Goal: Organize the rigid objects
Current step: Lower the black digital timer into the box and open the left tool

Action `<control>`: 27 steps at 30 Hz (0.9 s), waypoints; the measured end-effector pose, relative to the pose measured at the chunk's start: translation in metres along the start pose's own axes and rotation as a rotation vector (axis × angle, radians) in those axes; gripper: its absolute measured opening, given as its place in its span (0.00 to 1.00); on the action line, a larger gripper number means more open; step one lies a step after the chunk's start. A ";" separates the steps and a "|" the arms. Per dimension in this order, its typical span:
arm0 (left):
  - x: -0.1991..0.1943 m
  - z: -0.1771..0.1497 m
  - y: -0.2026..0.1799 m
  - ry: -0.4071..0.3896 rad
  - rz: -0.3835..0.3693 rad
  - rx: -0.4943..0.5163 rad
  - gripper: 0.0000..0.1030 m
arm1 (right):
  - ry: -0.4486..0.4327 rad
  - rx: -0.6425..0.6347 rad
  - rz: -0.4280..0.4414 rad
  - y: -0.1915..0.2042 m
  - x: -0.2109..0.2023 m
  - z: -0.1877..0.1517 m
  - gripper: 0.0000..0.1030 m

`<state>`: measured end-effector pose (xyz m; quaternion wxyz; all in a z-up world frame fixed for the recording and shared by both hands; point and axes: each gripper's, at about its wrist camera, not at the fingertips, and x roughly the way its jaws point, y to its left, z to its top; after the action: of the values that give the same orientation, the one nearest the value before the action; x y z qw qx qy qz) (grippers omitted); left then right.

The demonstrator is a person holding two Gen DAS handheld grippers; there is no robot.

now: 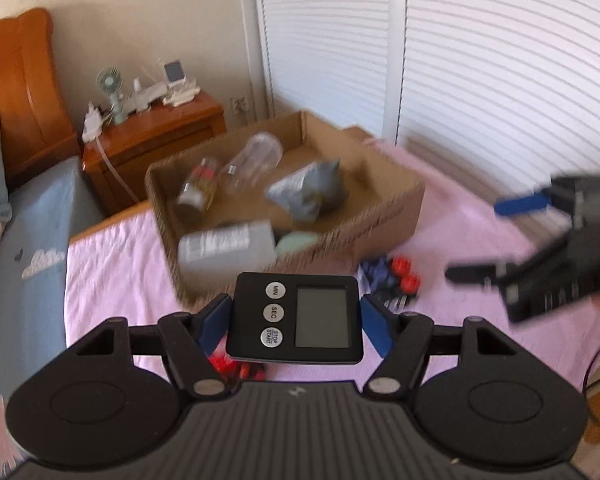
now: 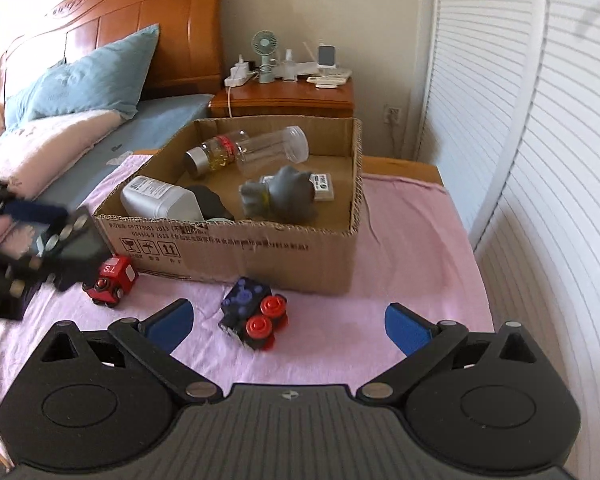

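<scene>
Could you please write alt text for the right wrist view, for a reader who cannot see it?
The open right gripper hovers above a dark toy car with red wheels on a pink cloth, before a cardboard box of bottles.

I count two toy vehicles in front of the cardboard box (image 2: 236, 252): a red one (image 2: 110, 280) and a dark blue one (image 2: 254, 314). Inside the box, two clear bottles (image 2: 214, 154) (image 2: 274, 148), one white jug (image 2: 160, 200). One digital timer (image 1: 296, 322).

A black digital timer (image 1: 296, 318) is held above the pink bedspread. Two toy cars, one red (image 2: 110, 280) and one dark blue (image 2: 252, 312), lie before the cardboard box (image 2: 236, 248).
</scene>
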<state>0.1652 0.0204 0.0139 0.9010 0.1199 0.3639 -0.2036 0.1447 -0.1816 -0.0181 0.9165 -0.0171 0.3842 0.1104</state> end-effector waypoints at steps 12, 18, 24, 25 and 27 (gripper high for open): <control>0.072 0.067 -0.038 -0.014 -0.012 0.010 0.67 | -0.025 0.030 -0.004 -0.015 -0.008 -0.013 1.00; 0.095 0.071 -0.048 0.012 0.000 0.005 0.84 | -0.009 0.043 0.004 -0.023 -0.004 -0.017 1.00; 0.078 0.066 -0.050 0.013 0.034 -0.006 0.92 | -0.015 0.048 0.021 -0.023 -0.008 -0.019 1.00; 0.073 0.064 -0.050 0.014 0.039 -0.007 0.93 | -0.016 0.047 0.022 -0.023 -0.009 -0.019 1.00; 0.063 0.060 -0.050 0.007 0.051 -0.007 0.94 | -0.019 0.045 0.022 -0.021 -0.012 -0.020 1.00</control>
<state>0.2197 -0.0631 0.0084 0.9050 0.1266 0.3644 -0.1791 0.1269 -0.2064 -0.0249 0.9190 0.0090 0.3778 0.1121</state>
